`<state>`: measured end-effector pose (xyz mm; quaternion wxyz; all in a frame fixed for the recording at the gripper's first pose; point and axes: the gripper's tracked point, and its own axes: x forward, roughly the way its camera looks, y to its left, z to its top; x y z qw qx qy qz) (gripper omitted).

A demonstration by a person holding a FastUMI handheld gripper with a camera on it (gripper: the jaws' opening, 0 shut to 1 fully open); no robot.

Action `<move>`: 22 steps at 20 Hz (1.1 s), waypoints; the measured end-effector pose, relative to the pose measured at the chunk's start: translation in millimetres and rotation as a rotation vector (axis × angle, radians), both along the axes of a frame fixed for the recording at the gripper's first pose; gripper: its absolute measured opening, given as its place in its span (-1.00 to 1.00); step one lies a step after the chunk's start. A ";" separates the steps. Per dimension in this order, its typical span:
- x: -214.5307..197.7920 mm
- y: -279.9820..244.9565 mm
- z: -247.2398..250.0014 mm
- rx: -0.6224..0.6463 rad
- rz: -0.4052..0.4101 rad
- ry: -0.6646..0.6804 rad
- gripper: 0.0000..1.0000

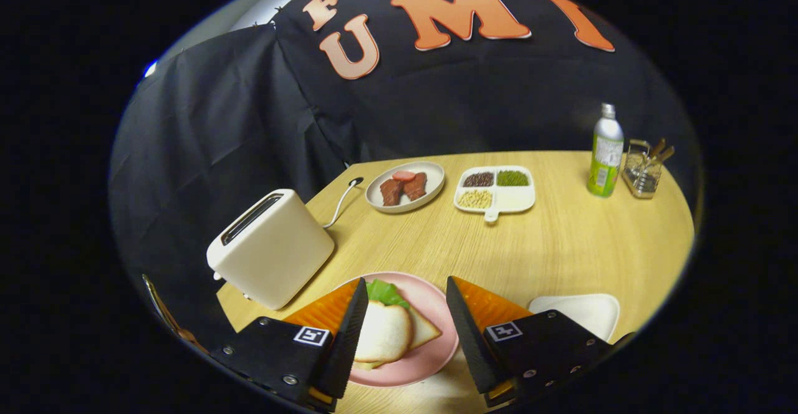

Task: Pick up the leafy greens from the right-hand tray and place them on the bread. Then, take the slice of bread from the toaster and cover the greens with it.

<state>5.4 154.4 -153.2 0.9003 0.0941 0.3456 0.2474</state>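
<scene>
Gripper (405,339), bottom centre of the frame: fingers spread wide apart, nothing held between them, neither finger pressing on anything.

Pink plate (430,358), lower centre, seen in the gap between the fingers: carries two slices of bread, the top slice (381,333) lying over a lower slice (425,330) whose corner shows to the right. Leafy greens (385,292) poke out from under the top slice at the plate's far edge.

White tray (583,311), lower right, just beyond the right finger: partly hidden, the visible part bare.

Toaster (271,245), left of centre, beside the plate: cream body, slot on top dark, contents of the slot cannot be made out. Its cable (341,202) runs back across the wooden table (561,245) towards the far edge.

Oval dish (405,187), centre, beyond the toaster: holds reddish-brown pieces of meat and a pink piece.

Divided tray (495,191), just right of the oval dish: dark grains, green grains and pale beans in three compartments, one compartment bare.

Bottle (606,152), upper right, upright, green label.

Wire holder (644,168), immediately right of the bottle, with a few utensil handles standing in it.
</scene>
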 end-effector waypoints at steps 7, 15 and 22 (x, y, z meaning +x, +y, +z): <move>26.3 -16.6 70.6 -0.063 -0.111 -0.330 0.82; 32.5 -40.7 135.4 -0.073 -0.248 -0.566 0.94; 23.1 -39.5 174.5 -0.085 -0.260 -0.738 0.94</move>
